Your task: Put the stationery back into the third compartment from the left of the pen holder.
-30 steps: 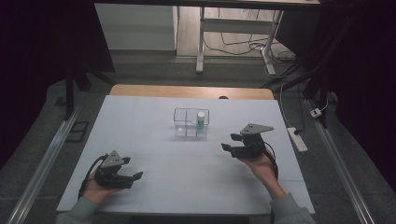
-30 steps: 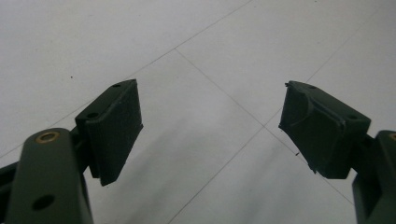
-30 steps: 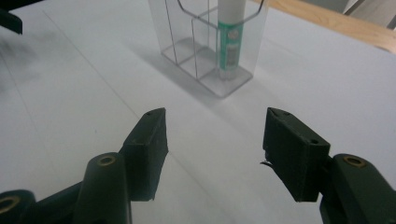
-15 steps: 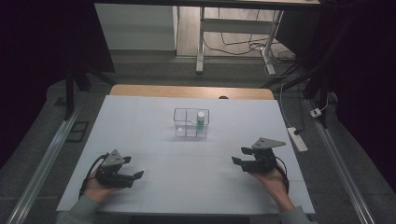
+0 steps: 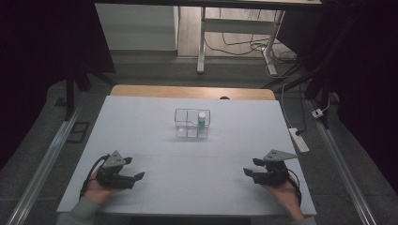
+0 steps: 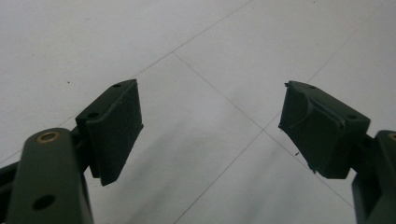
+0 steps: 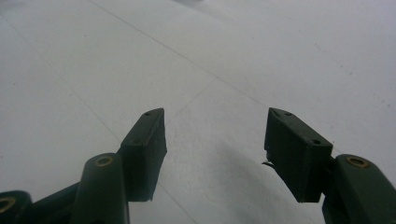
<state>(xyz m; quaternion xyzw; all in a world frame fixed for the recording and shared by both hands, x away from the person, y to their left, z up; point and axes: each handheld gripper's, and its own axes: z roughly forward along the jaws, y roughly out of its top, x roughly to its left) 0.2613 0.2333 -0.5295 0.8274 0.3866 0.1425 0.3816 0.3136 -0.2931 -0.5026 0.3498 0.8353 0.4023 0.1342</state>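
Note:
A clear plastic box [image 5: 192, 123] with compartments stands at the middle of the white table [image 5: 150, 117]. A small green bottle with a white cap [image 5: 202, 120] stands upright in its right rear compartment. My left gripper [image 5: 136, 172] rests low at the front left of the table, open, with nothing but bare tabletop between its pads [image 6: 116, 128]. My right gripper [image 5: 250, 168] sits at the front right, open and empty, and its pads [image 7: 293, 149] frame bare table surface. Both point inward toward the table's middle.
A white power strip [image 5: 299, 139] lies past the table's right edge. Metal rails run along both sides of the table. A wooden strip [image 5: 192, 92] borders the far edge, with desk legs and cables on the floor beyond.
My right gripper has drawn back from near the clear box toward the front right and come down closer to the table. The left gripper has stayed put.

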